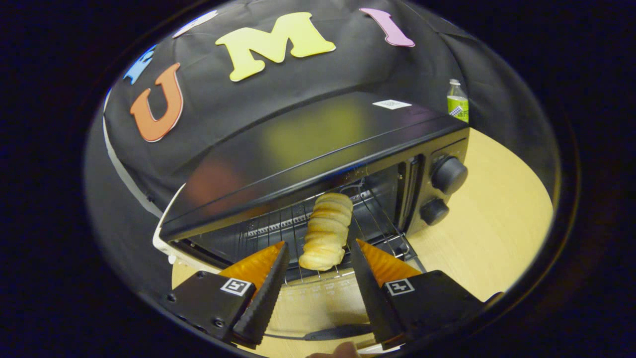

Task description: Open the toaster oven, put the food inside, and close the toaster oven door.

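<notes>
While the toaster oven (318,164) stands with its door (323,303) dropped open, a ridged bread roll (325,231) lies on the oven's wire rack (278,226), its near end at the rack's front edge. Just before the oven, the gripper (318,258) is spread wide, fingers apart from the roll, gripping nothing. Two knobs (444,186) sit on the oven's right panel; a bottle (457,102) stands behind the oven, on the wooden table (497,223)

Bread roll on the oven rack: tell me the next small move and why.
Probably draw the gripper straight back. Its fingers stand open, apart from the bread roll, which lies on the wire rack inside the toaster oven. The door hangs open below, so closing it comes next.
</notes>
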`<state>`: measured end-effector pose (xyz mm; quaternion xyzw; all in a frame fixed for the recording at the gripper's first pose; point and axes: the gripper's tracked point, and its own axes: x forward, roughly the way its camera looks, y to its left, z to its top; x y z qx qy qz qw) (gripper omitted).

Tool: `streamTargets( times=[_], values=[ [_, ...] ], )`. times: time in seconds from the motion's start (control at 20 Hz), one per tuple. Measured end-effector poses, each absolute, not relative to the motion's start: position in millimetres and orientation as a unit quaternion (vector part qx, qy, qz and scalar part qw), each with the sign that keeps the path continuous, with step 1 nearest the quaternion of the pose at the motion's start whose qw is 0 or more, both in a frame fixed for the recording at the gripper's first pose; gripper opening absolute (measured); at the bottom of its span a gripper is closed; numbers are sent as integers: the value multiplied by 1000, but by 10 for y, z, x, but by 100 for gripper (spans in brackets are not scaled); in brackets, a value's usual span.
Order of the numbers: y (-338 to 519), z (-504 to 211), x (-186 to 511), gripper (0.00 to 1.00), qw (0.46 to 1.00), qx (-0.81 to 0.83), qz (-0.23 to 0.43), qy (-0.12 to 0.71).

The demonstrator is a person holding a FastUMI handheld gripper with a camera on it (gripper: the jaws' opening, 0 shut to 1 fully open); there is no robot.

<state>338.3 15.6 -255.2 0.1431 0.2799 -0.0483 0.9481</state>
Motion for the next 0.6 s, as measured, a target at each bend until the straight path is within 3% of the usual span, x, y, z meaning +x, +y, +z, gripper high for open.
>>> streamTargets(
  times=[0.15,0.3,0.6],
  values=[
    [244,-2362,3001,83,956,113,-24,269],
    [374,-2281,2544,100,963,48,10,264],
    [439,-2566,1886,100,957,-2,43,286]
  ],
)
